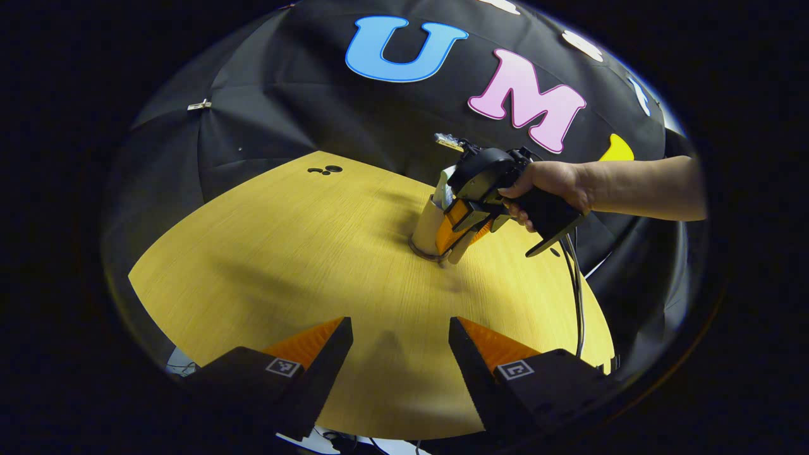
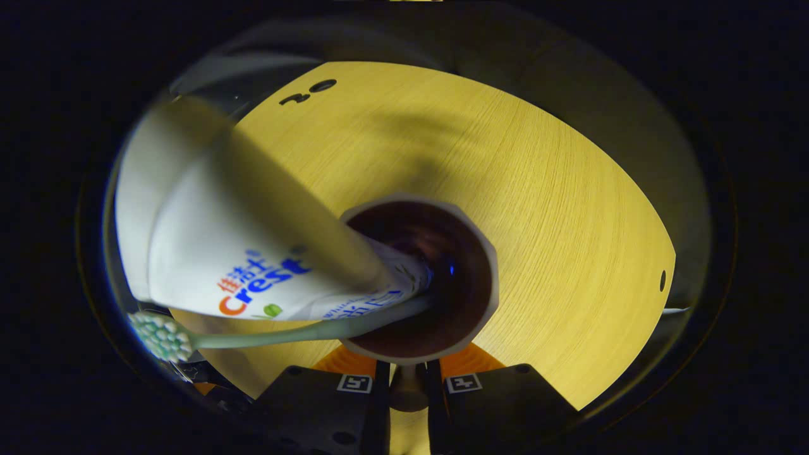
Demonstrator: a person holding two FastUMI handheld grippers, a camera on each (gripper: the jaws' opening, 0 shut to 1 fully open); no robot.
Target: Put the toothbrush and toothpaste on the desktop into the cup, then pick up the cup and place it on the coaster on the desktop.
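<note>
A beige cup (image 1: 426, 227) stands at the far side of the yellow wooden desktop (image 1: 284, 253), and a dark flat coaster (image 1: 422, 254) shows under its base. A white toothpaste tube (image 1: 444, 189) and a toothbrush (image 1: 449, 141) stick out of the cup. A hand (image 1: 550, 183) holds my right gripper (image 1: 456, 249) against the cup's near side. In the right gripper view I look down into the cup (image 2: 483, 246), with the toothpaste tube (image 2: 208, 253) and pale green toothbrush (image 2: 284, 332) leaning left. My right gripper (image 2: 407, 373) is shut on the cup's handle. My left gripper (image 1: 399, 354) hovers open over the near desktop.
Small dark holes (image 1: 325, 170) mark the desktop's far left corner, and another hole (image 2: 662, 280) lies near its right edge. A black cable (image 1: 578, 297) hangs from the right gripper over the right edge. The black cloth wall stands close behind the cup.
</note>
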